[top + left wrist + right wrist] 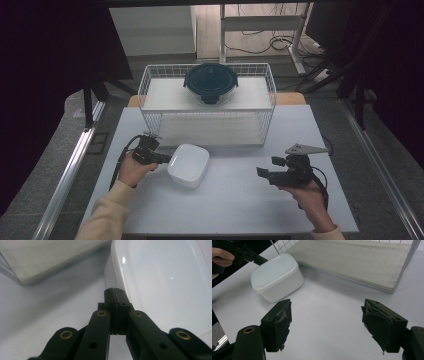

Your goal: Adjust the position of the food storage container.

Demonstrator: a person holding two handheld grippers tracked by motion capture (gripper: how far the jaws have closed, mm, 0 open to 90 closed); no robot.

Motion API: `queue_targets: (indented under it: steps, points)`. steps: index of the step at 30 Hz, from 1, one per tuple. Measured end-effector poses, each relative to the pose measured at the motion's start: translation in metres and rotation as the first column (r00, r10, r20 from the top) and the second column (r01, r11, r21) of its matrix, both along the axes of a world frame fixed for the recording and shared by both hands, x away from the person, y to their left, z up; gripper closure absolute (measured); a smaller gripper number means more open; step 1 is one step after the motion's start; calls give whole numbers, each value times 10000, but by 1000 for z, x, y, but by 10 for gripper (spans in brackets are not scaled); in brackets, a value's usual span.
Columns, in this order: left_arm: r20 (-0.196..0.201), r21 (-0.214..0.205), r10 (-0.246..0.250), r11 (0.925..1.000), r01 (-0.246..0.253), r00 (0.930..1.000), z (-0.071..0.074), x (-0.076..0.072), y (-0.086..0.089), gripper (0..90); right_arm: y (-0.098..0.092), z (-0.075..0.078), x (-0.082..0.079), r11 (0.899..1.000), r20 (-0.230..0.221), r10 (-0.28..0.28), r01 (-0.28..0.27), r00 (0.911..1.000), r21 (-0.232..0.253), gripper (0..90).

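white box (pixel 188 164) lidded, table centre-left | L gripper (pixel 167 159) pressed together, tip at box's left rim | R gripper (pixel 260 173) spread, well apart toward right edge

The left hand (pixel 131 169) comes in from the lower left, its cream sleeve (pixel 107 215) angled up and to the right, and it holds the left gripper (pixel 167 159) low and pointing right. In the left gripper view its two black jaws are pressed together, with no gap between them. The right hand (pixel 309 199) comes in from the lower right and holds the right gripper (pixel 260 173) pointing left, with its grey plate (pixel 304 149) on top. In the right gripper view its jaws stand wide apart with nothing between them.
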State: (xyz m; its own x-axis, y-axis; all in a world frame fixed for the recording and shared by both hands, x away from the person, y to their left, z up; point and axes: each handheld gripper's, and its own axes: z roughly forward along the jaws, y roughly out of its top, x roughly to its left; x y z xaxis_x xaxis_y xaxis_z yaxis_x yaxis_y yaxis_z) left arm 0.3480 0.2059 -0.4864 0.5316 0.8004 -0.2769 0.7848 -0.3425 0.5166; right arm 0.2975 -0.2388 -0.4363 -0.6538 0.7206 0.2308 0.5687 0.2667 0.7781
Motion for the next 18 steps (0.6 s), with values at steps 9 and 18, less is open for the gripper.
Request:
queue_targets:
  steps: [9,18]
  points:
    - [-50,-247,-424,9988,423,9991,-3,-10,-15,900,-1,0,1,9999,-168,73,-70,9998,143,245]
    - [-253,-315,-751,9967,743,9969,-12,-16,-28,900,-2,3,-1,9998,-141,67,-65,9999,168,245]
